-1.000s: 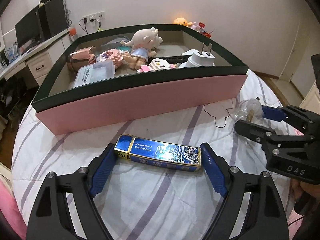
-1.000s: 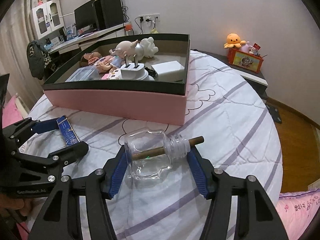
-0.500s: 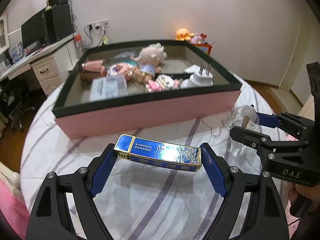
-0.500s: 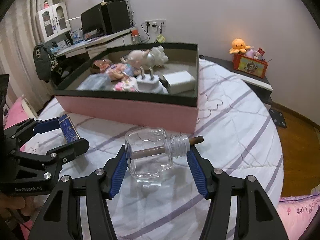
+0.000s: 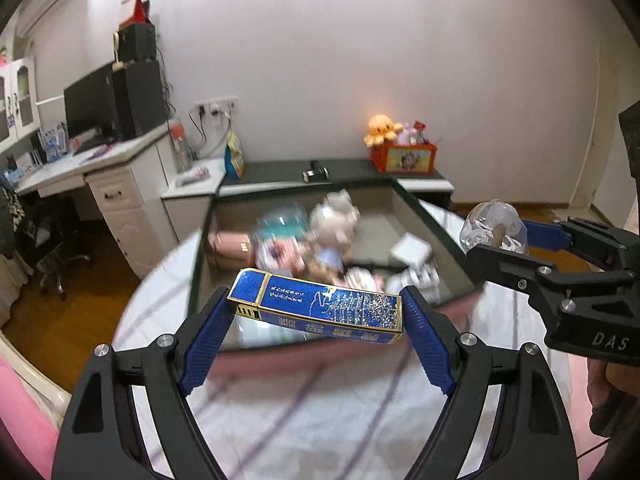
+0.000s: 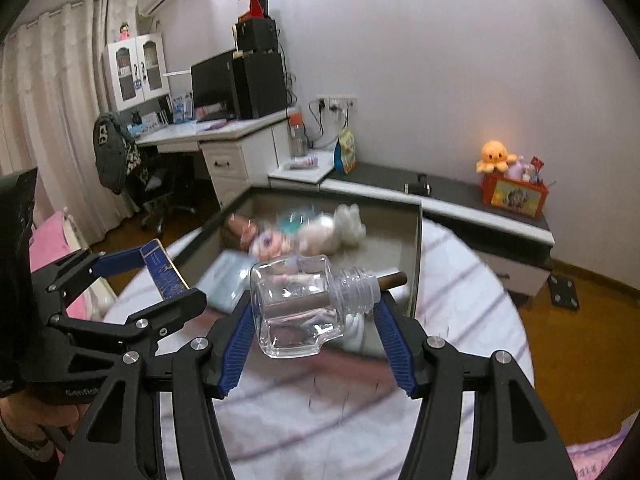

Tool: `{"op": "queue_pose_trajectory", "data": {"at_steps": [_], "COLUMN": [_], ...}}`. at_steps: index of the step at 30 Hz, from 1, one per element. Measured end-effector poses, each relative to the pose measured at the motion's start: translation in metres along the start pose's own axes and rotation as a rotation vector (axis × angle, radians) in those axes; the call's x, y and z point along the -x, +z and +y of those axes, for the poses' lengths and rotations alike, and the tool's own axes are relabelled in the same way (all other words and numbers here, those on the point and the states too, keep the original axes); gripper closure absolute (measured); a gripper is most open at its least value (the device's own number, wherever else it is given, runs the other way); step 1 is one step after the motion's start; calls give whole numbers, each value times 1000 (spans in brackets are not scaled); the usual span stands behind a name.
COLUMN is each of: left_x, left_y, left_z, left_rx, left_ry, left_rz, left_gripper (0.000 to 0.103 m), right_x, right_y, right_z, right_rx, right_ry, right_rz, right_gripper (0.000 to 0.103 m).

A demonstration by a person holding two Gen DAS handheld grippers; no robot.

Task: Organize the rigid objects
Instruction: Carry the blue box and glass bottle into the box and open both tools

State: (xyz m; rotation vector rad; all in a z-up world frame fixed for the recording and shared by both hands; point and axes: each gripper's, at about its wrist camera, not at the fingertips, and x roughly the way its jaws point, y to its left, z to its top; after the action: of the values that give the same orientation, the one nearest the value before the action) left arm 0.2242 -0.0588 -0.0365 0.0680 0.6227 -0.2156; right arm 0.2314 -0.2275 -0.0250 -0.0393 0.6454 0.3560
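My left gripper is shut on a long blue and gold box, held by its two ends, level, in the air above the bed. My right gripper is shut on a clear glass bottle lying sideways, with a brown stick through its neck. Each gripper shows in the other's view: the right one with the bottle at the right edge, the left one with the blue box at the left. Beyond both lies the pink storage box with a dark rim, blurred, holding a doll, a charger plug and other small items.
The storage box sits on a bed with a white, purple-striped cover. Behind it runs a low dark-topped shelf carrying an orange toy bin. A white desk with a monitor and a chair stand at the left. A hand holds the left gripper.
Both grippers have risen well above the bed with the blue box and the bottle still gripped. The views now tilt higher, showing the storage box from above and more of the room.
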Motion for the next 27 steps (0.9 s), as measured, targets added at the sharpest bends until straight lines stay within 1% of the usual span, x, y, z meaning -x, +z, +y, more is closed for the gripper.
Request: {"op": "queue_pose_trajectory", "data": {"at_steps": [4,8,14,21,22,24,25,26,27], "left_x": [-9,-29,-67,-107,-111,-116,-117,-116,-114], "left_y": [22,40,52,46,45,43,43,42,42], "left_z": [12,24,32,32,32,33,34,35,36], "left_rx": [17,29,38,49,50,55,58,62,65], "left_ry": [24,47,55,55,55,57,64,71,77], "left_rz": [-35,-45,-22,29,39,55,58,57,53], "left_gripper": [18,18,18,18,18,17,12,4,1], "right_x": [-20,-51,-93,-124,-126,-127,-126,-124,-123], "right_y": [25,38,38,29,27,25,25,24,23], "right_z": [-7,-16,-33,-48,-49,-53,-53,-54,-54], "right_rx": [6,-2,-30,-52,-56,-71,-78,-83,-88], "right_ry": [-18,-28,-32,-52,-52,-47,-47,-47,-46], "right_rz": [-4,25,81,137,145,148,143,140,140], "right_gripper": [43,43,43,42,41,23,18,18,18]}}
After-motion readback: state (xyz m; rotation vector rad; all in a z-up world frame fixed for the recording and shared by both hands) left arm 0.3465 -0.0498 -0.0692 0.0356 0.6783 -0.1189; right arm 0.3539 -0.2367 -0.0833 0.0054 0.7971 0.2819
